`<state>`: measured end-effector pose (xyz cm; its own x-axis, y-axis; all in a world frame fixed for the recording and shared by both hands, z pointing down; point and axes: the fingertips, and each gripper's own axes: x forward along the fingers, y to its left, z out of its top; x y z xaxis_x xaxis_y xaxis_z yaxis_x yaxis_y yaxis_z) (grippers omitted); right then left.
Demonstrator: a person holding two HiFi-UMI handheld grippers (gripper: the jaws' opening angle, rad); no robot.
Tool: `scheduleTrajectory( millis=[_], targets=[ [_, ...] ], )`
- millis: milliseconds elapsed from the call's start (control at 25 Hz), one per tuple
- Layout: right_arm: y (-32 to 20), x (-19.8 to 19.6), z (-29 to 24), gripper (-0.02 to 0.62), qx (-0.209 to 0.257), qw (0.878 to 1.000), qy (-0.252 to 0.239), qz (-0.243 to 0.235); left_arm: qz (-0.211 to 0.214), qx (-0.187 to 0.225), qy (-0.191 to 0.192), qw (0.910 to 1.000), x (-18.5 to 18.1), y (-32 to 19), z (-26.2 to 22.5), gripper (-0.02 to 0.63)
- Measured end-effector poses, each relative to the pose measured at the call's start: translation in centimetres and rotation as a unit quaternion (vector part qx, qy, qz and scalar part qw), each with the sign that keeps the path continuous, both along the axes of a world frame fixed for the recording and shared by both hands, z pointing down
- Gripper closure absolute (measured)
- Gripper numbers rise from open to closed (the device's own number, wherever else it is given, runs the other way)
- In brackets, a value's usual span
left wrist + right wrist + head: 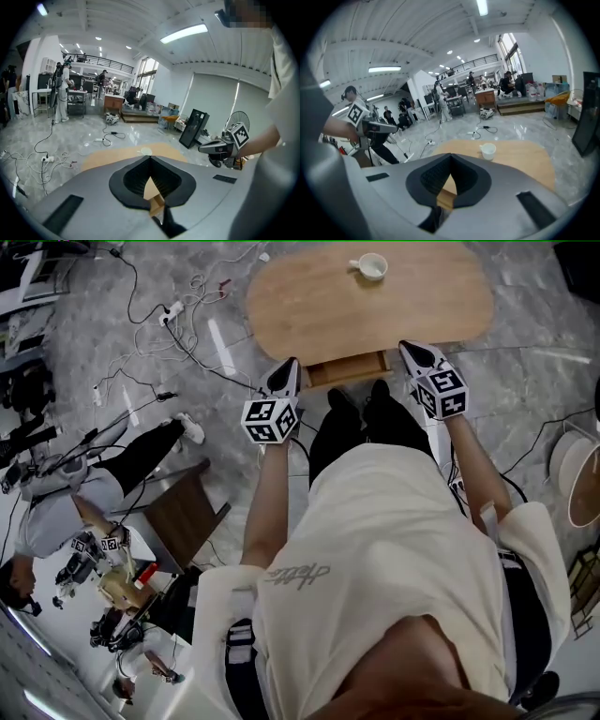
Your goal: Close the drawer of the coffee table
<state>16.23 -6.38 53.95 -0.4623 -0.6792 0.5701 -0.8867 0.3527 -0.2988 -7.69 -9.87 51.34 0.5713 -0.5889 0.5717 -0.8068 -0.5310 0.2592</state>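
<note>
Drawer [347, 369]: part open, near edge; stiff wood, likely slides easily; push the front.
Left gripper [290, 367], right gripper [413, 352]: jaws together, empty.

Your coffee table [309, 306] has an oval, light wood top. Its drawer [347, 368] sticks out toward you, partly open.

Script [296, 575] on the shirt [394, 540] cannot be read.

Light-wood coffee table [309, 306], white cup [372, 267], grey marbled floor [525, 381]
</note>
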Motion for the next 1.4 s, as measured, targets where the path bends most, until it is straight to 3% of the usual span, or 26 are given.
scheduleTrajectory(
  millis=[200, 440, 640, 760, 840, 1080, 1400],
  targets=[
    [4.2, -1.5, 8.1, 0.6, -0.073, 0.993, 0.079, -0.055, 0.019, -0.065, -0.016, 0.9976, -1.3, 1.5, 7.7, 0.601],
    [7.7, -3.6, 14.5, 0.6, -0.153, 0.986, 0.055, -0.04, 0.016, -0.162, -0.024, 0.9864, -3.8, 6.7, 16.5, 0.601],
    [11.0, -3.0, 21.7, 0.6, -0.203, 0.973, 0.102, -0.028, 0.03, -0.254, -0.033, 0.9662, -5.2, 12.5, 23.4, 0.601],
    [12.2, -2.6, 24.1, 0.6, -0.253, 0.964, 0.081, 0.019, 0.027, -0.314, -0.041, 0.9482, -6.7, 16.1, 27.1, 0.601],
    [12.4, -3.1, 24.9, 0.6, -0.268, 0.96, 0.069, 0.034, 0.028, -0.329, -0.042, 0.9431, -7.5, 17.5, 28.4, 0.601],
    [14.6, -5.1, 29.1, 0.6, -0.33, 0.942, 0.067, -0.017, 0.067, -0.348, -0.047, 0.934, -9.0, 20.0, 33.7, 0.601],
    [14.8, -7.7, 35.9, 0.6, -0.399, 0.916, 0.045, -0.014, 0.073, -0.365, -0.055, 0.9266, -10.9, 16.0, 42.2, 0.601]
  ],
)
